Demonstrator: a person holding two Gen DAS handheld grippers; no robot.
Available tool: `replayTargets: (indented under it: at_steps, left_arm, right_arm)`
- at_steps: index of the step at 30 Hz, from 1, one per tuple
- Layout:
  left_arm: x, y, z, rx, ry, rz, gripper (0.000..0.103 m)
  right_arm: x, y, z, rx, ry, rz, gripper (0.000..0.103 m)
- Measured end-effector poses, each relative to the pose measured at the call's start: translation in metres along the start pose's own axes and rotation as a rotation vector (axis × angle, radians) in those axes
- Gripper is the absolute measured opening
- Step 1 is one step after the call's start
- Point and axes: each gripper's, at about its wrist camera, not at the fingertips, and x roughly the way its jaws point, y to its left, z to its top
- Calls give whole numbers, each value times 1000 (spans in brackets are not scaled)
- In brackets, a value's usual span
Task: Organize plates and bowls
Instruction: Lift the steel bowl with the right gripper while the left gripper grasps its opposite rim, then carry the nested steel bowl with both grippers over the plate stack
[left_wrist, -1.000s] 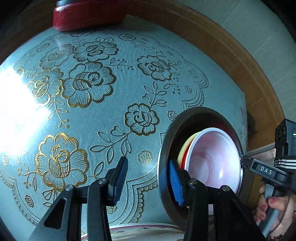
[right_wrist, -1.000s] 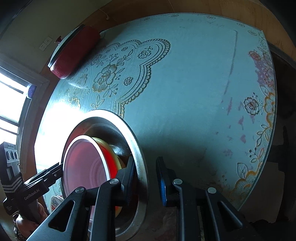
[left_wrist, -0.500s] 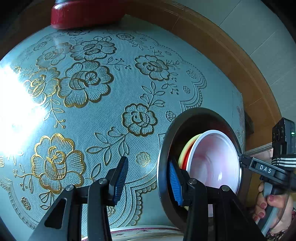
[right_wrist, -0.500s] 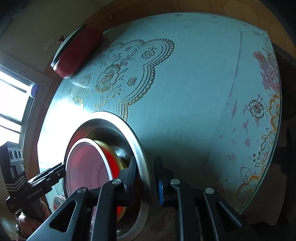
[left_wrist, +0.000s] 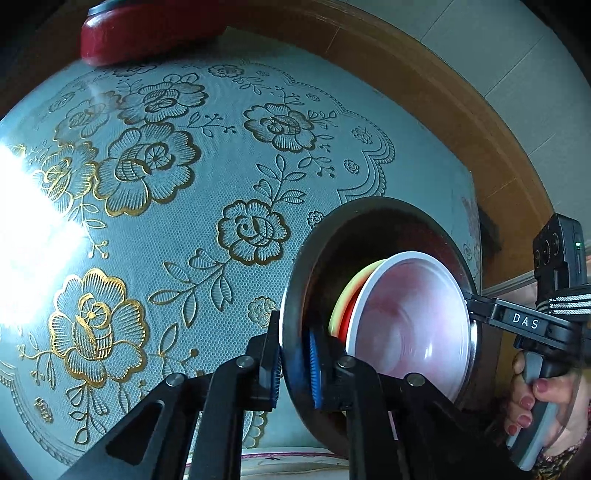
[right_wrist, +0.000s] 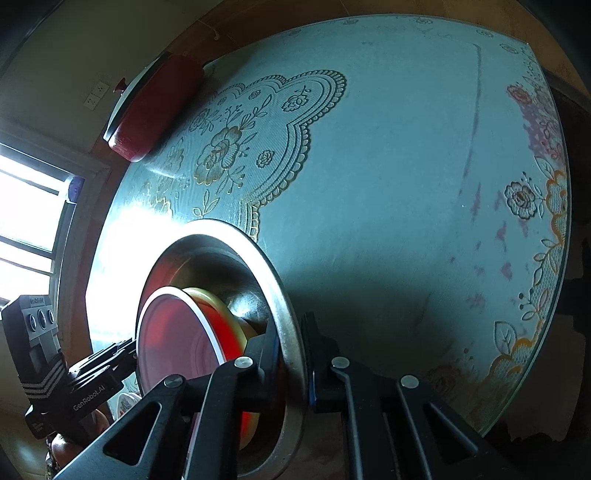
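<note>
On bench (left_wrist: 192, 229), near edge | steel basin (left_wrist: 295, 280) clamped at opposite rim points by left tongs (left_wrist: 293, 363) and right tongs (right_wrist: 291, 363) | nested bowls (left_wrist: 410, 321) loose inside, white-rimmed uppermost | risk: uneven lift, tilt, bowls sliding out | smooth rim, thin pinch, possible slip.

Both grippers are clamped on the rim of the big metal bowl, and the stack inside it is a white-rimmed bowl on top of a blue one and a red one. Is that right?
Not quite: no bowl is blue. In the left wrist view, the white-rimmed bowl sits on a red bowl and a yellow bowl. The left gripper and right gripper do clamp the metal bowl by its rim.
</note>
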Motion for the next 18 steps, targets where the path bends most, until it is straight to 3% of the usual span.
replayTargets:
  at_steps: [18]
  left_arm:
    - [-51,-20,3,-12,-111,-14,12]
  right_arm:
    - [-43,17,3,28,-58,73,10]
